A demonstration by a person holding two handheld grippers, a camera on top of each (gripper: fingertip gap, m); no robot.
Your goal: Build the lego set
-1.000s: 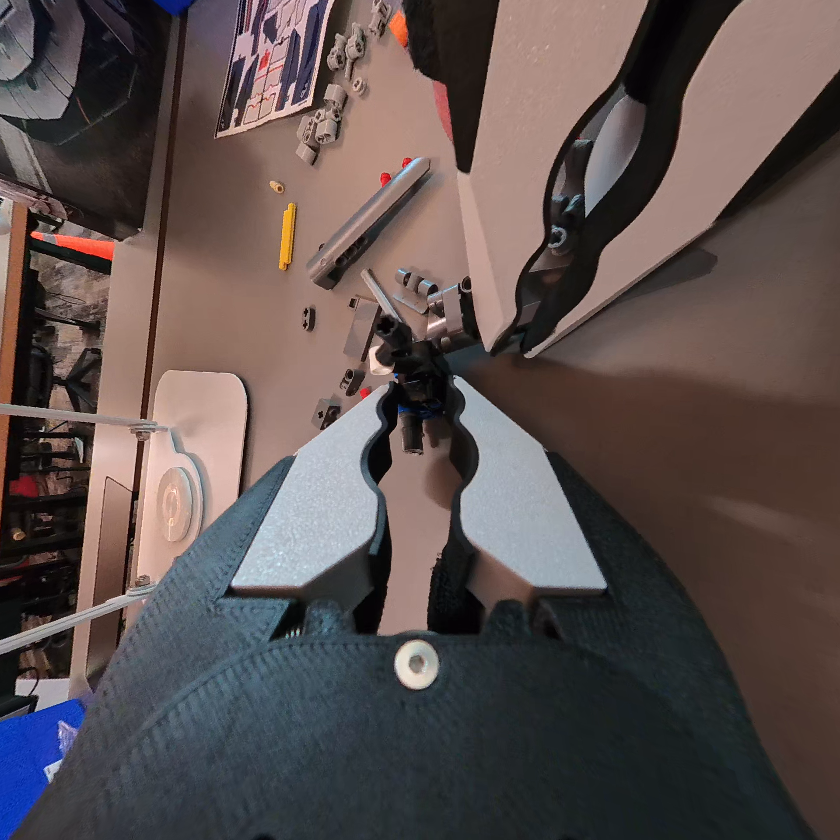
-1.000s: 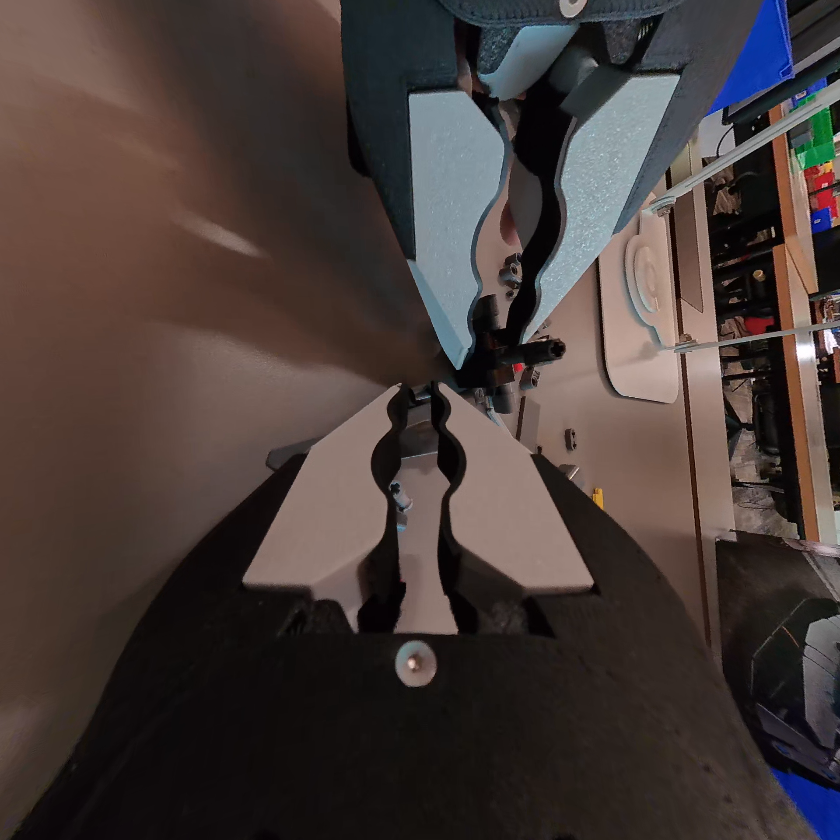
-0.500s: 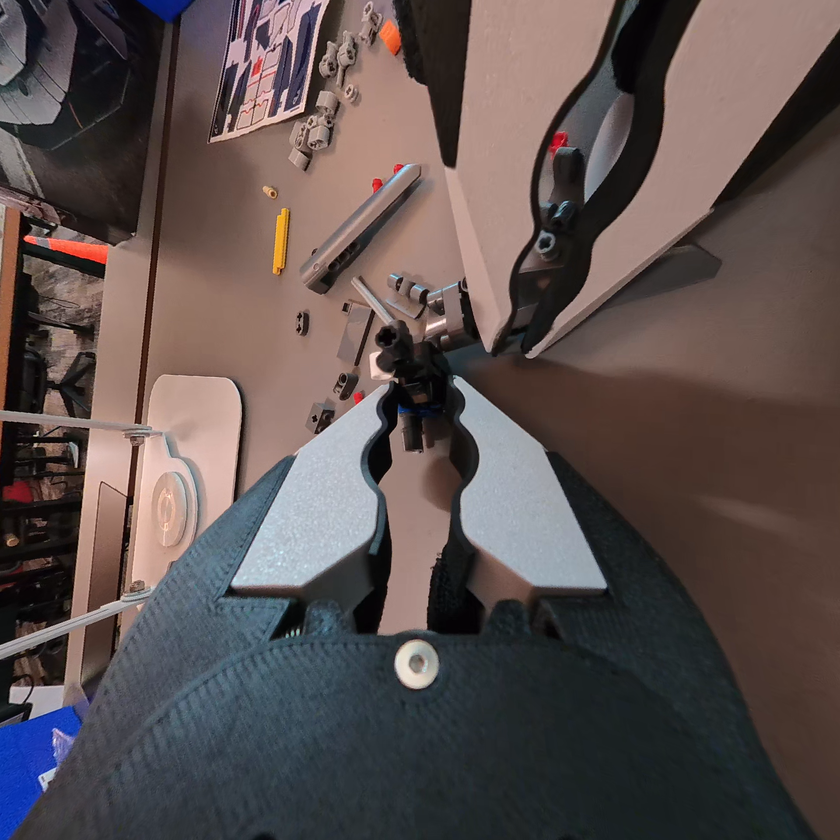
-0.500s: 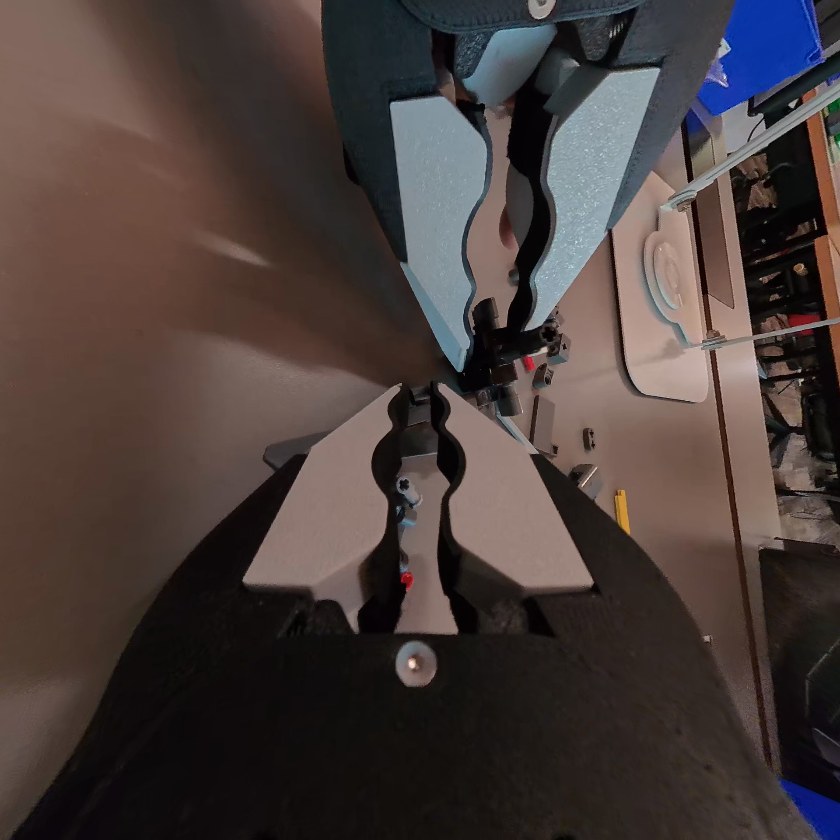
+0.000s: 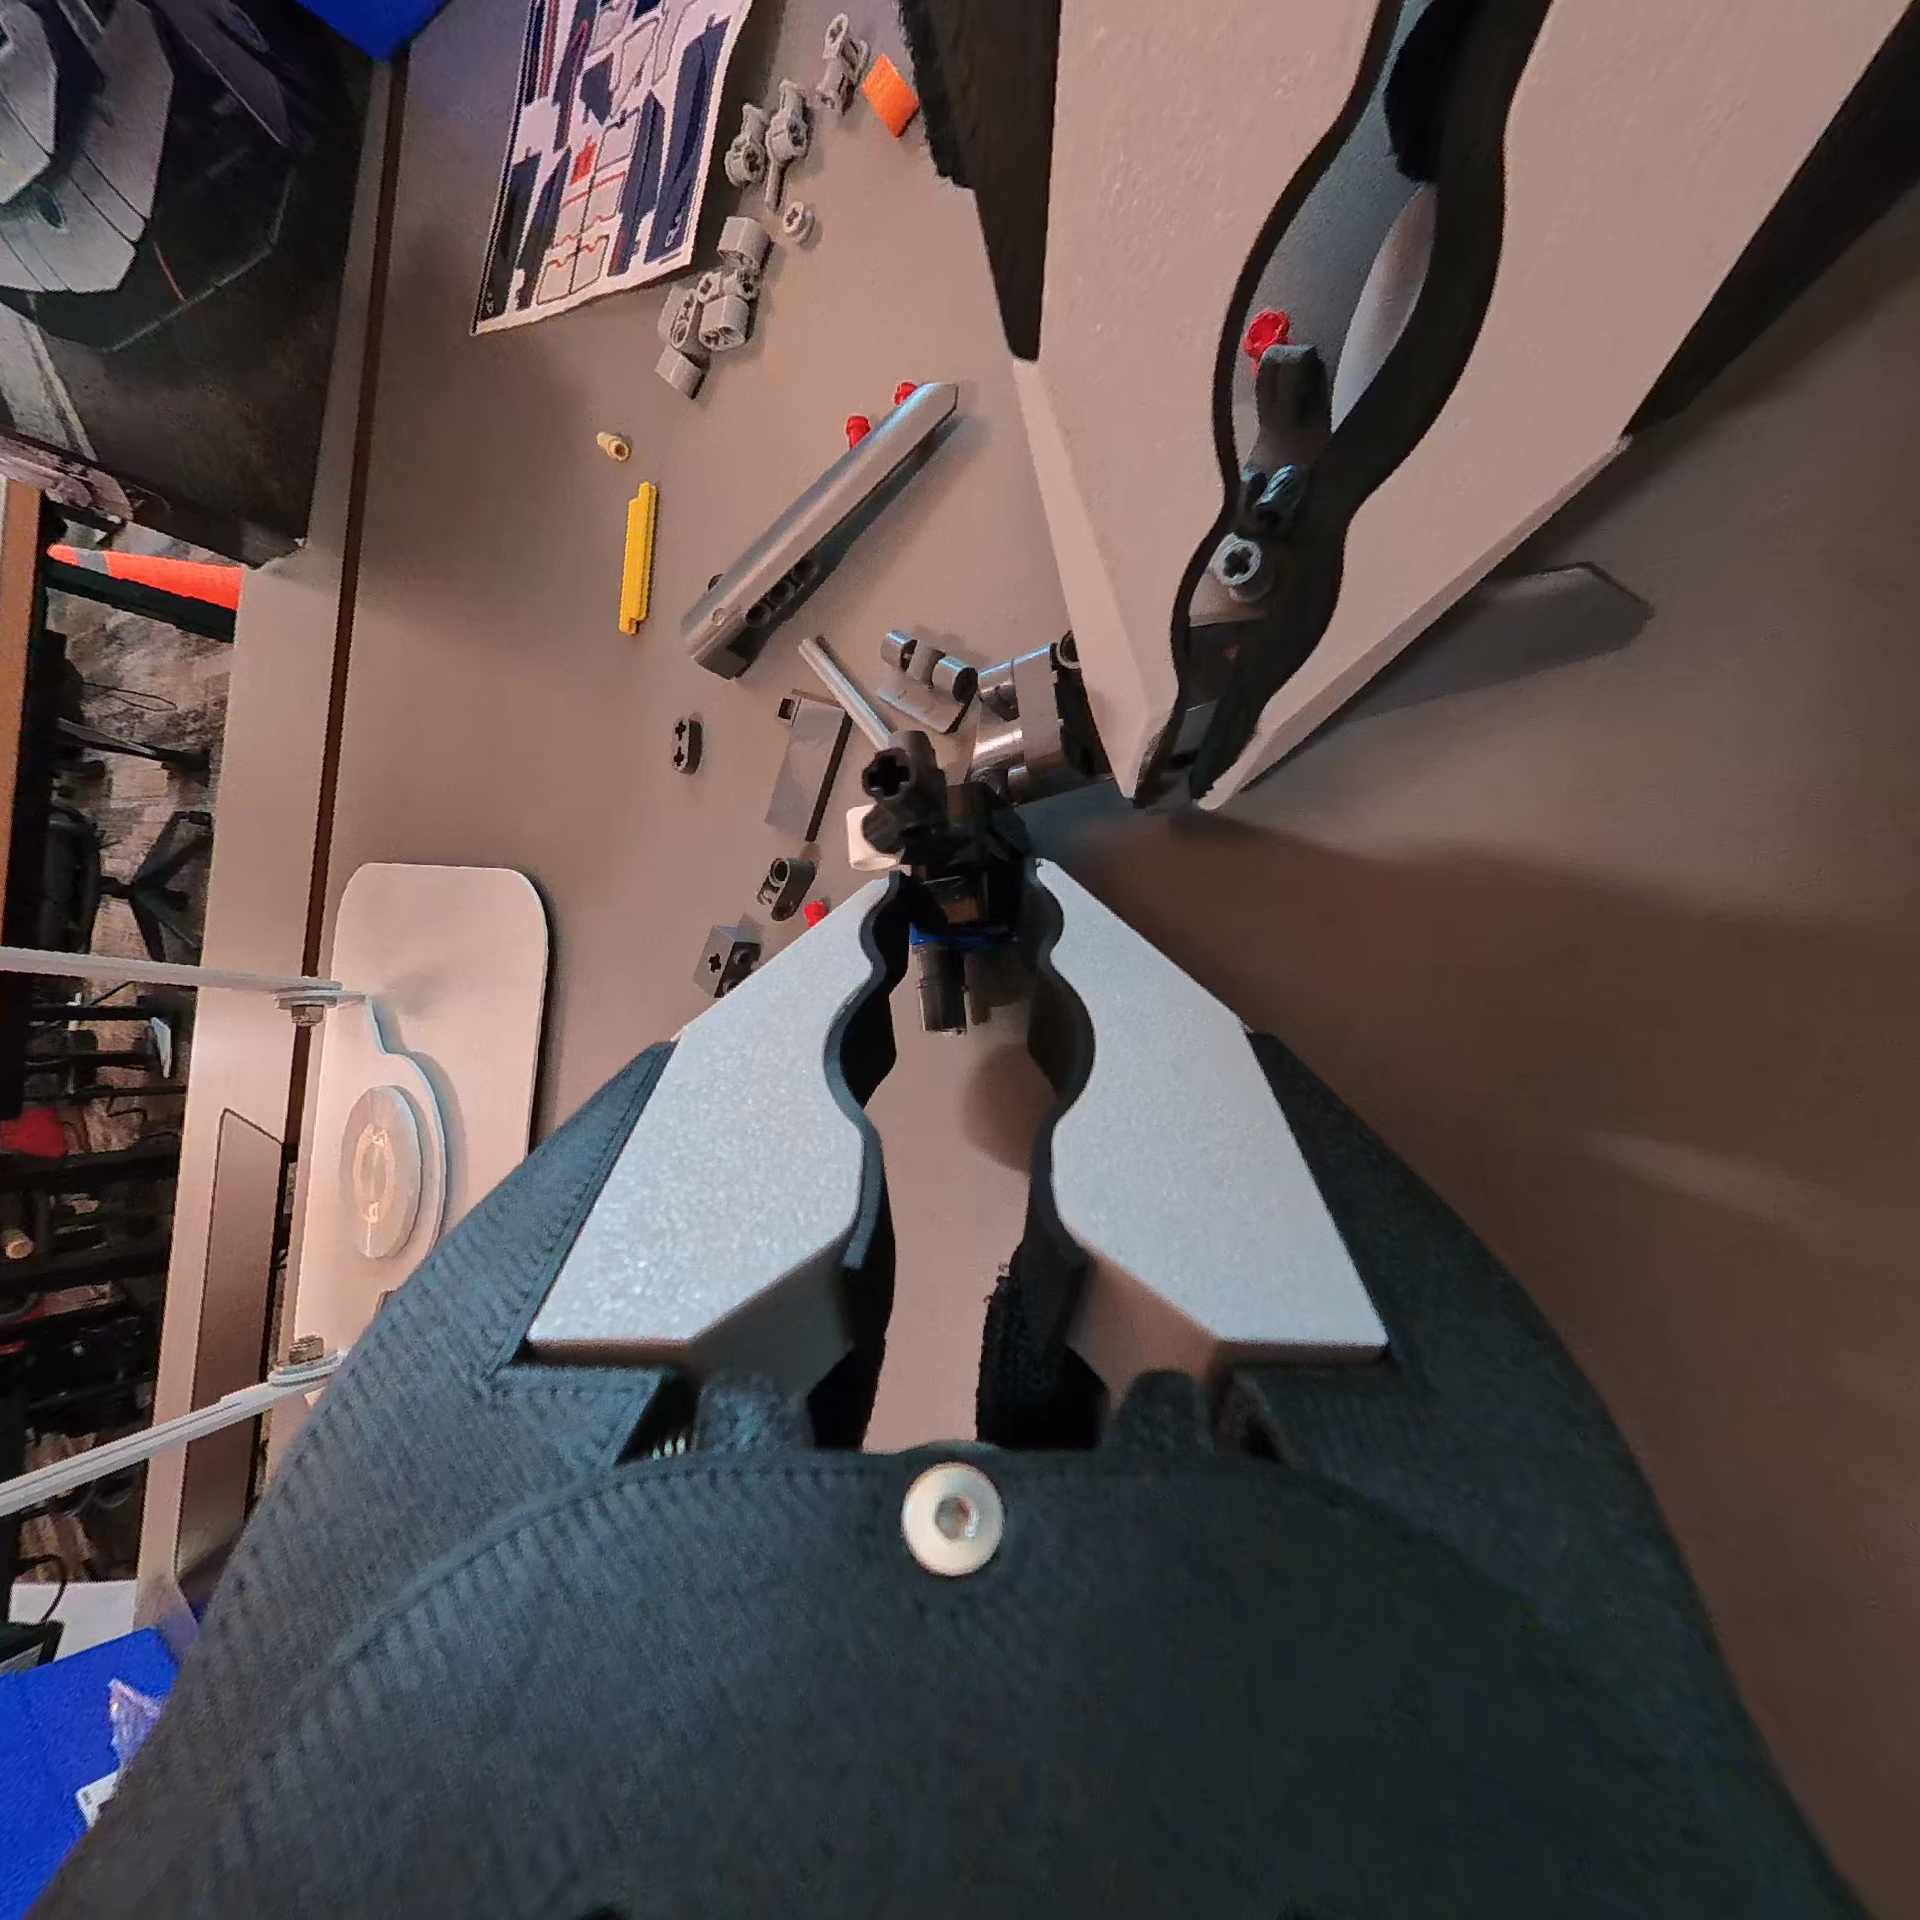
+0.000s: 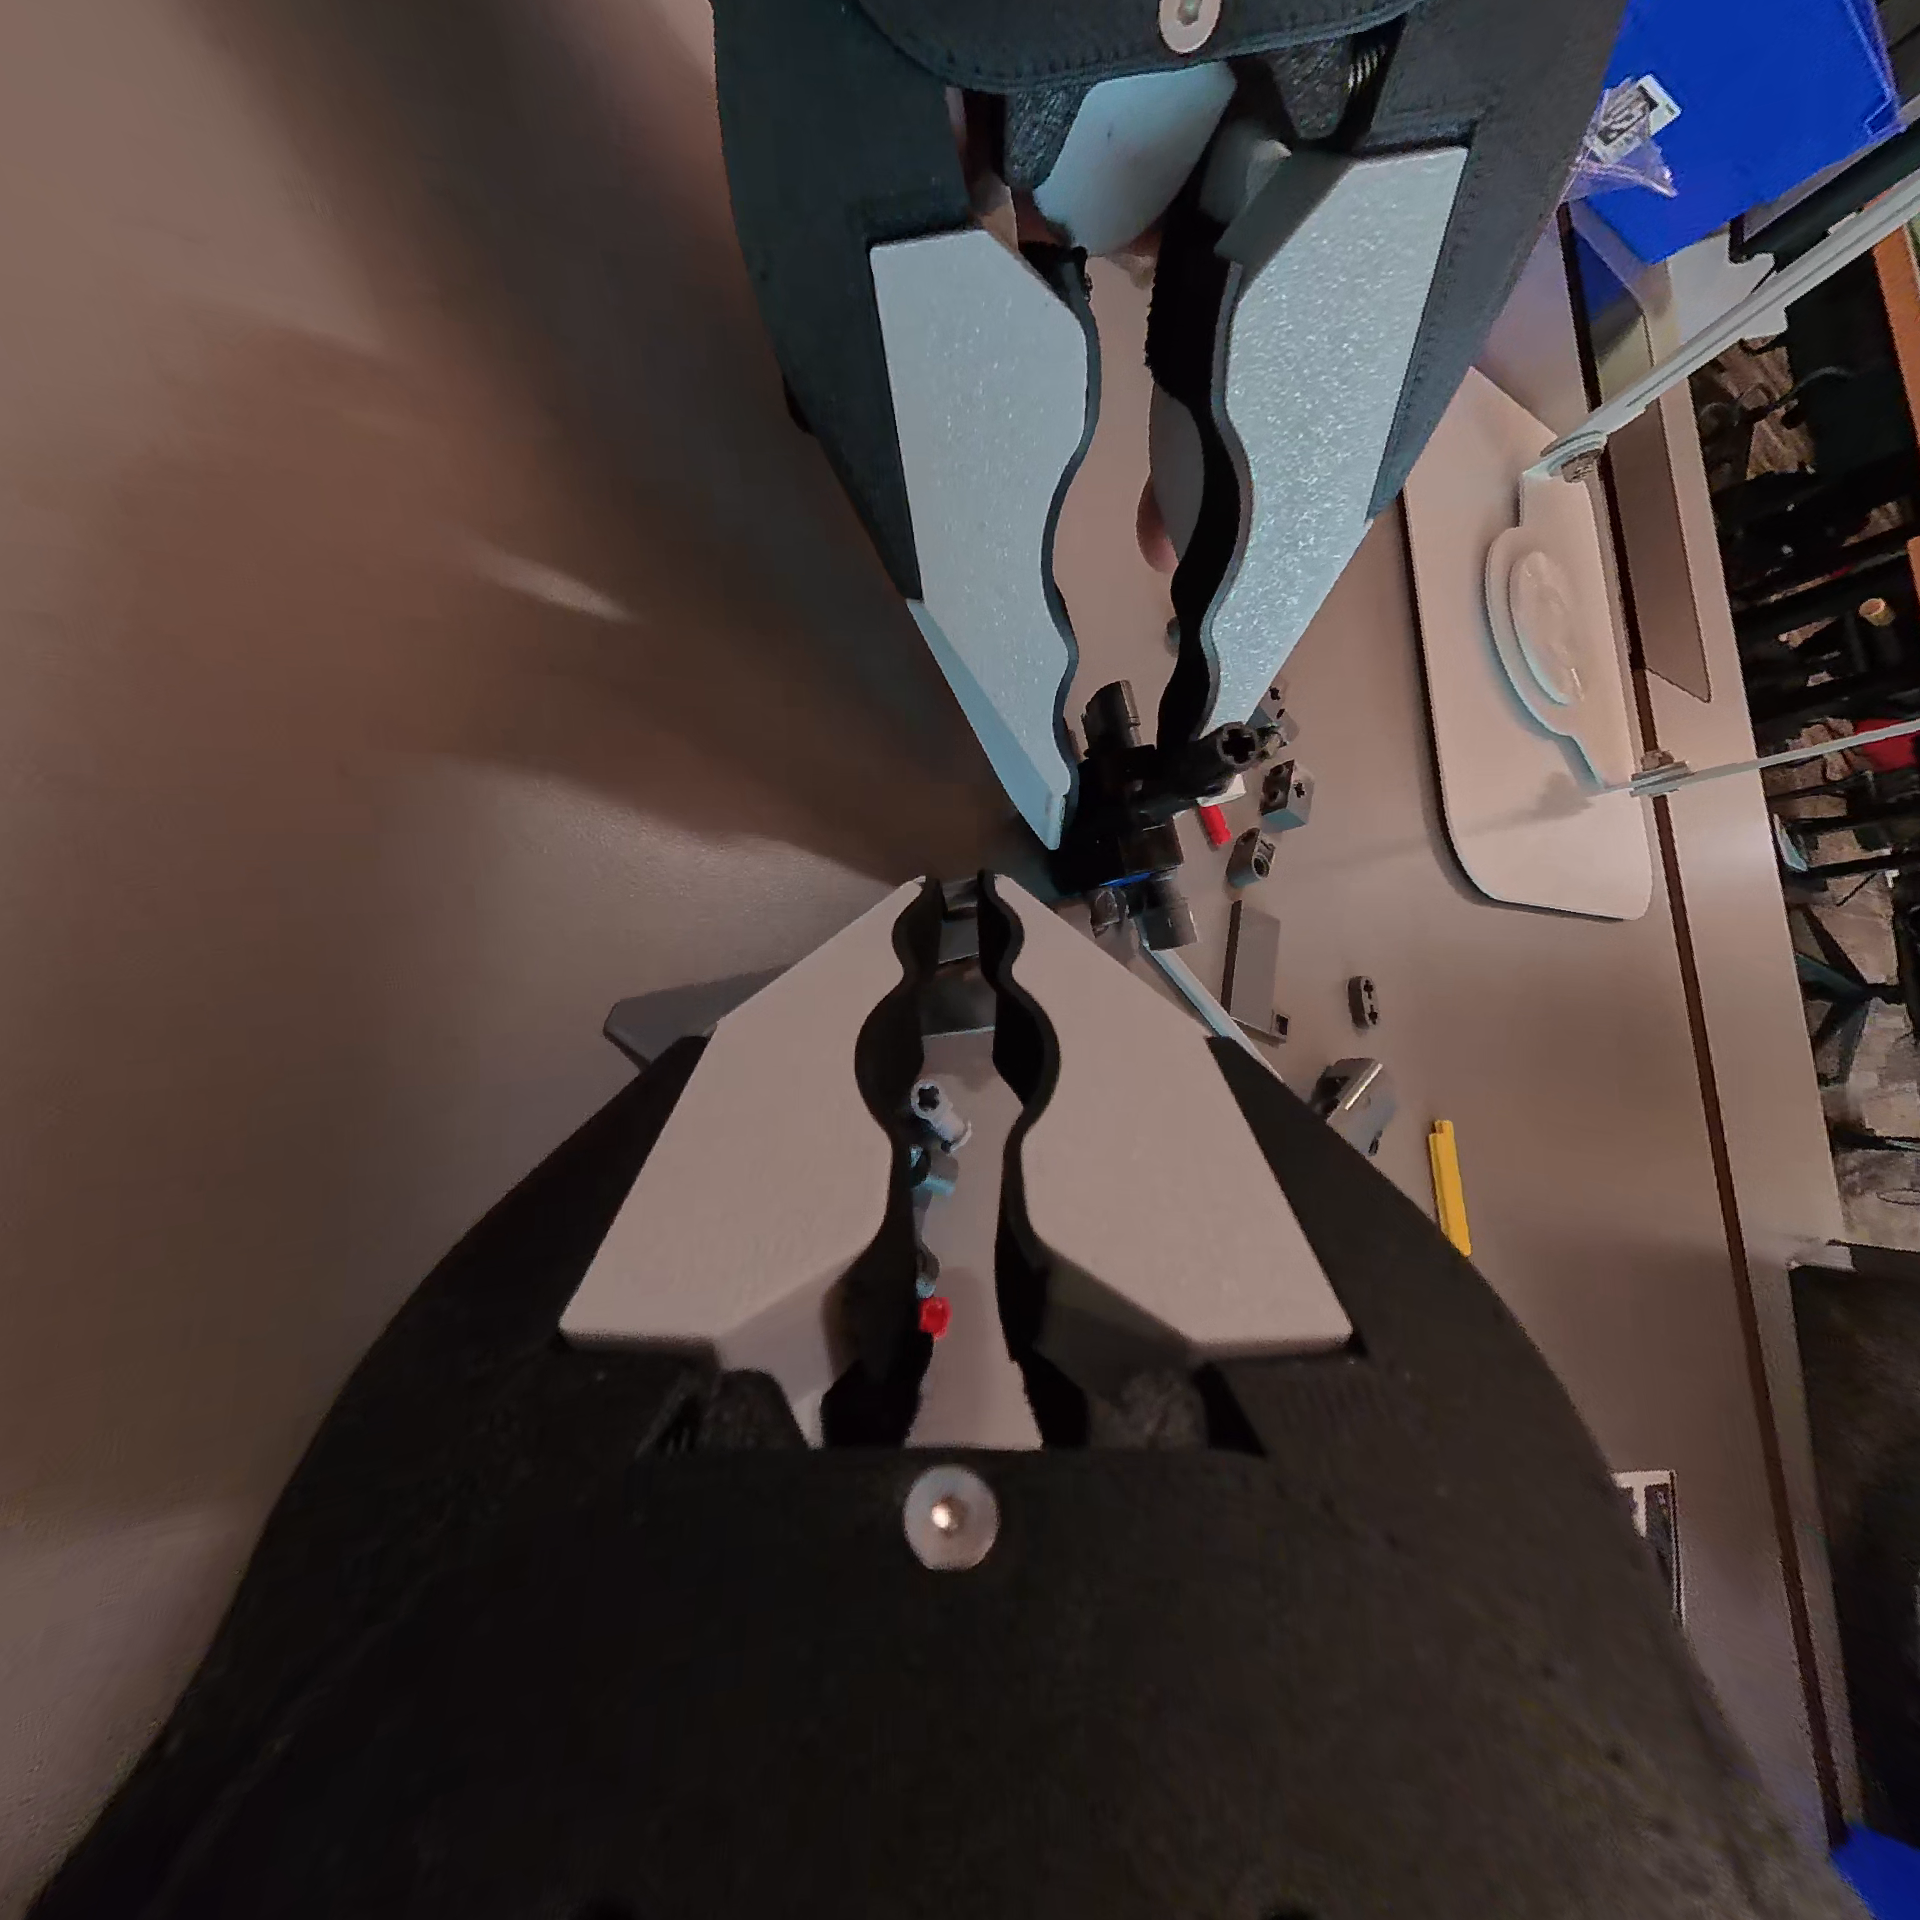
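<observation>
My left gripper (image 5: 961, 883) is shut on a small black lego assembly (image 5: 940, 831) with a blue part and a black axle connector sticking out to the left. My right gripper (image 6: 956, 883) is shut on a grey lego assembly (image 6: 958, 951). A grey pin (image 6: 933, 1114) and a red stud (image 6: 935, 1314) show between its fingers, and a flat grey panel (image 6: 675, 1008) sticks out to the left. The two gripper tips nearly meet above the table, and the two assemblies touch. The right gripper (image 5: 1174, 790) shows at the upper right of the left wrist view. The left gripper (image 6: 1127, 800) shows at the top of the right wrist view.
Loose parts lie on the grey table: a long grey beam (image 5: 821, 530), a yellow bar (image 5: 636, 556), grey connectors (image 5: 722, 291), a flat grey tile (image 5: 808, 769) and an orange piece (image 5: 891, 96). A sticker sheet (image 5: 613, 156), a white pad (image 5: 416, 1039) and a blue bin (image 6: 1745, 114) lie farther off.
Both grippers keep their hold and stay tip to tip. The pair has tilted a little, and the grey pin and red stud between the right fingers have come into view.
</observation>
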